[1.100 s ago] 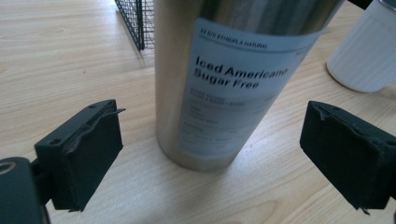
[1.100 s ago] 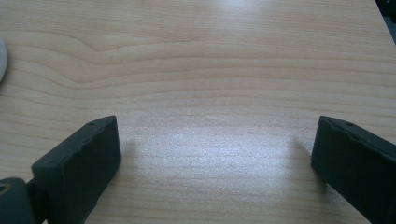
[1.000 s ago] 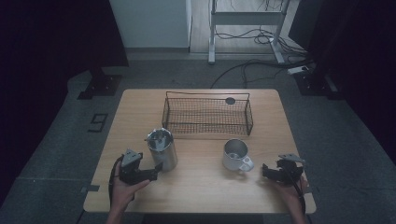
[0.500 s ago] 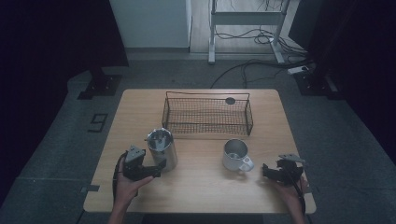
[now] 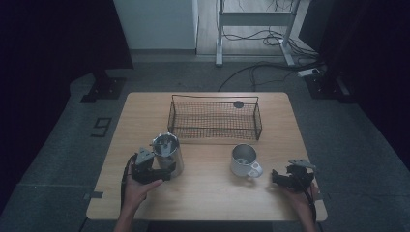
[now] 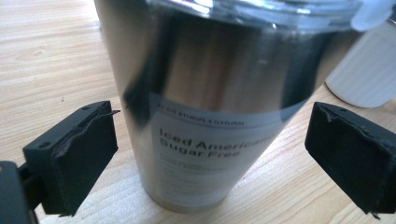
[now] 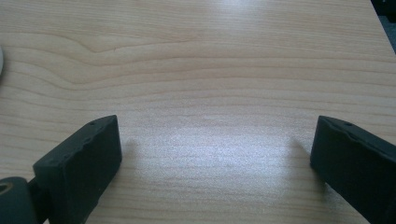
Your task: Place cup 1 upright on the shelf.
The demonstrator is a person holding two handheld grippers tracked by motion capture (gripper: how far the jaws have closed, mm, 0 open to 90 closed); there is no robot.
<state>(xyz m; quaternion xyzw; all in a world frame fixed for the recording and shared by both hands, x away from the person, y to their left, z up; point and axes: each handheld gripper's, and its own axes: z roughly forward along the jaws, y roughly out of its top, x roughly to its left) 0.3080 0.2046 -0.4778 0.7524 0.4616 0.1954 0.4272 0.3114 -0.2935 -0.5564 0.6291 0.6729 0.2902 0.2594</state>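
A steel tumbler [image 5: 168, 154] with a clear lid and a printed label stands on the table's left half. My left gripper [image 5: 162, 170] is at its near side. In the left gripper view the tumbler [image 6: 219, 116] stands between the two pads [image 6: 74, 154], with a gap on each side. These jaws have just been opening. A white mug [image 5: 243, 160] stands to the right, handle toward the front right, and also shows past the tumbler as the mug [image 6: 369, 70]. My right gripper [image 5: 278, 178] rests open near the front right corner, over bare wood [image 7: 215, 154].
A black wire basket [image 5: 212, 137] stands across the back middle of the wooden table [image 5: 208, 198], with a small dark round thing [image 5: 238, 104] at its far right. Cables and a metal stand lie on the floor beyond the table.
My left gripper has slid a little to the right and forward, up against the tumbler, so its jaws now flank it. The right gripper, the mug and the basket have kept still.
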